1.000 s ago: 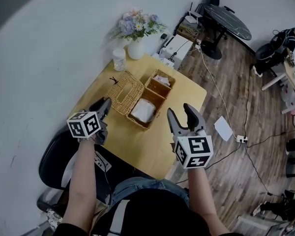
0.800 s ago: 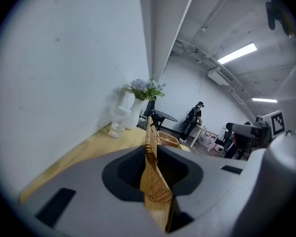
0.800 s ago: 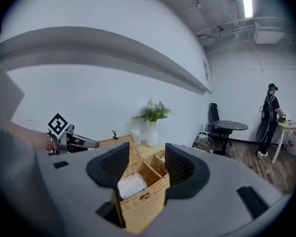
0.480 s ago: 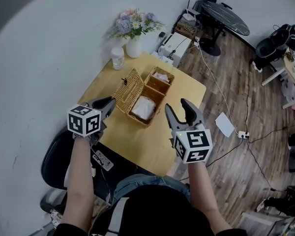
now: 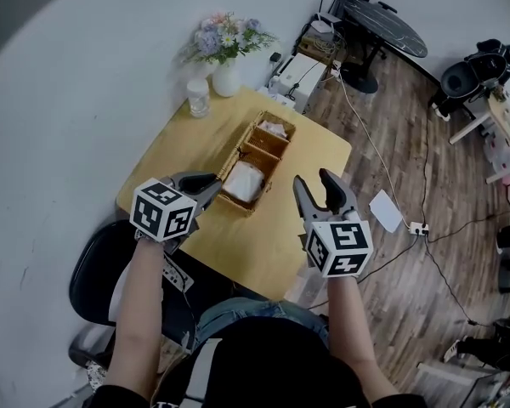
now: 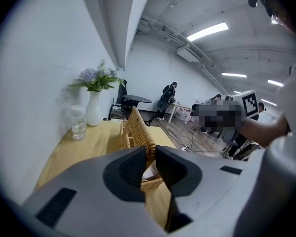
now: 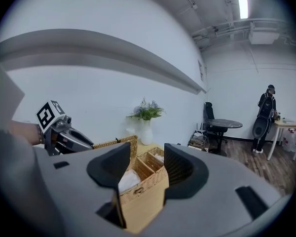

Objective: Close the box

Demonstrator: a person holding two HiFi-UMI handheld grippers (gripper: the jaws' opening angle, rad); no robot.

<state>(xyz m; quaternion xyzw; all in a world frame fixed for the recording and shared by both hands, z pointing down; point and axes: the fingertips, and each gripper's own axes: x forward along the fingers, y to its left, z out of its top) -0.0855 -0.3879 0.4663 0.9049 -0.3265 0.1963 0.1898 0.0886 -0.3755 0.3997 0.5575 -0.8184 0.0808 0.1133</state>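
Observation:
A wicker box (image 5: 257,155) with white cloth inside sits on the yellow table (image 5: 297,228). Its woven lid (image 5: 230,161) stands upright along the box's left side. My left gripper (image 5: 211,184) is shut on the lid's front edge; its jaws have just been closing on it. In the left gripper view the lid (image 6: 137,131) rises from between the jaws of the left gripper (image 6: 150,153). My right gripper (image 5: 320,188) hovers open, right of the box, nothing between its jaws, which have just closed slightly. The right gripper view looks past the right gripper (image 7: 147,157) at the box (image 7: 144,179).
A vase of flowers (image 5: 225,66) and a clear jar (image 5: 197,98) stand at the table's far corner. A black chair (image 5: 98,279) is at the near left. White paper (image 5: 385,211) and cables lie on the wooden floor to the right.
The lid has swung up from lying flat to the left of the box to standing upright. My left gripper moved right and up with it. The right gripper stayed put.

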